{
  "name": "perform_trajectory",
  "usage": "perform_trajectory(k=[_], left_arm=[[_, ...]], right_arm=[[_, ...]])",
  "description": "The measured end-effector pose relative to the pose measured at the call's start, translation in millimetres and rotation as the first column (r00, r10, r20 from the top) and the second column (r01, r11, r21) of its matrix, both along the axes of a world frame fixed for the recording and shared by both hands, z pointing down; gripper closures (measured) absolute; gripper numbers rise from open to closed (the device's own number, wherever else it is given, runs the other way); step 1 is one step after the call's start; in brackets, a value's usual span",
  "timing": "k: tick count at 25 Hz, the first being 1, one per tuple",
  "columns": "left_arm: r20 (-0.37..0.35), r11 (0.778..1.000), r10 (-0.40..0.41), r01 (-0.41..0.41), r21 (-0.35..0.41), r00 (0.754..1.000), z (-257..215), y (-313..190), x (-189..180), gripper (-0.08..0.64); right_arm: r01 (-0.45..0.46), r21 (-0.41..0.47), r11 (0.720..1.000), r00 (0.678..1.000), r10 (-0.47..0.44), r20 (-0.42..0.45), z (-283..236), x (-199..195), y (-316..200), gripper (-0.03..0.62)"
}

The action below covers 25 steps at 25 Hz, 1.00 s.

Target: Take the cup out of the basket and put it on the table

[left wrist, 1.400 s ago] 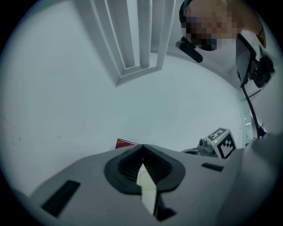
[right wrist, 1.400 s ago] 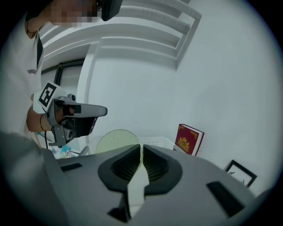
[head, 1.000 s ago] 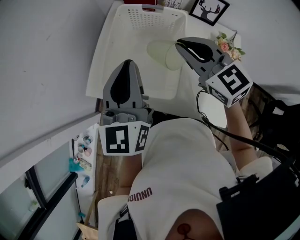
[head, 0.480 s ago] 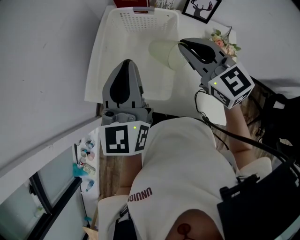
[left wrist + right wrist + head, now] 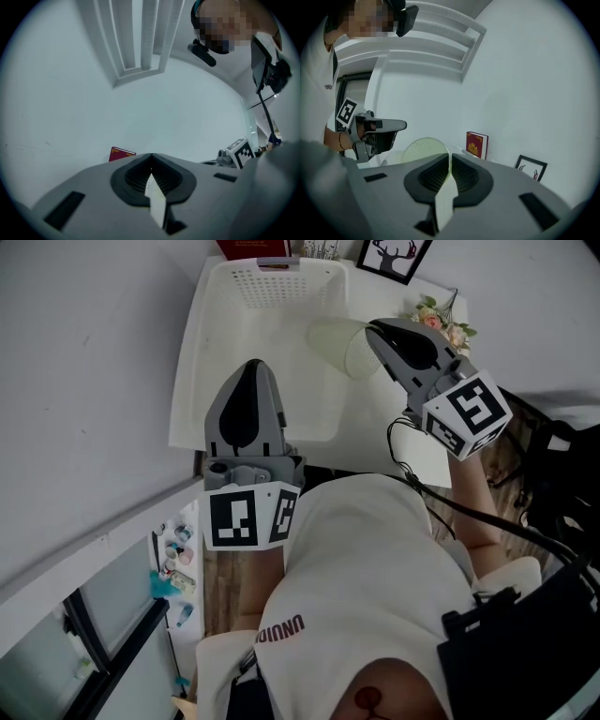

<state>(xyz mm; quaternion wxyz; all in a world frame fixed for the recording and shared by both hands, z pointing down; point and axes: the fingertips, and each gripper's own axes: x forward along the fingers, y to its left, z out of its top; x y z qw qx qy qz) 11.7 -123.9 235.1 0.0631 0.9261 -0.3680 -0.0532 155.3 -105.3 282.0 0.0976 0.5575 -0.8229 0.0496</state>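
Head view, cup: pale green cup [image 5: 336, 336] hangs on its side at upper middle of the frame. It straddles the right rim of the white basket [image 5: 272, 296], clear of the basket floor and not yet on the table [image 5: 398, 442].
Head view, right gripper: the right gripper [image 5: 372, 331] reaches in from the right with its jaws pinched on the cup's rim.
Head view, left gripper: the left gripper [image 5: 253, 367] sits at centre frame over the basket's near edge, jaws together and nothing in them.
Head view, open room: a bare strip of table lies lower right of the basket. Flowers [image 5: 439, 317] and a picture frame [image 5: 394, 257] crowd the upper right corner, and the table's near edge runs just below the strip.
Left gripper view: jaws closed on nothing. A red book [image 5: 121, 153] stands low and left of centre against the wall.
Right gripper view: jaws are clamped on the thin cup wall, and the cup's round outline bulges up left of centre.
Risk, grip: it's a thin edge pinch, so a quick swing could let the cup pivot or slip out.
Risk, path: drifting toward the upper right would bump the flowers, and dropping too soon would catch the basket rim.
Risk, landing: the strip looks narrow, and a cup put down on its side could roll off the near edge.
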Motion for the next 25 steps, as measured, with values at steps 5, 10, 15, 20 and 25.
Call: perform_trajectory(k=[5,10,15,20,25], left_arm=[[-0.004,1.0,0.004,-0.004,0.002,1.0,0.0,0.8,3.3,0.548],[-0.003,1.0,0.008,-0.008,0.004,1.0,-0.9,1.1,4.2,0.548],[0.007,1.0,0.016,-0.016,0.007,1.0,-0.7,1.5,7.0,0.548],[0.015,0.999,0.028,-0.028,0.014,0.999,-2.1,2.2,11.3,0.548],[0.019,0.999,0.041,-0.041,0.018,0.999,-2.7,3.1,15.4,0.548]], right_arm=[[-0.036,0.007,0.999,0.999,0.036,0.03,0.2,10.3,4.8,0.557],[-0.061,0.012,0.998,0.997,0.06,0.042,-0.5,16.9,8.1,0.557],[-0.089,0.016,0.996,0.995,0.088,0.055,0.8,25.8,12.3,0.557],[-0.118,0.012,0.993,0.991,0.117,0.062,3.1,34.7,17.9,0.557],[-0.148,0.008,0.989,0.987,0.147,0.068,5.2,45.1,24.1,0.557]])
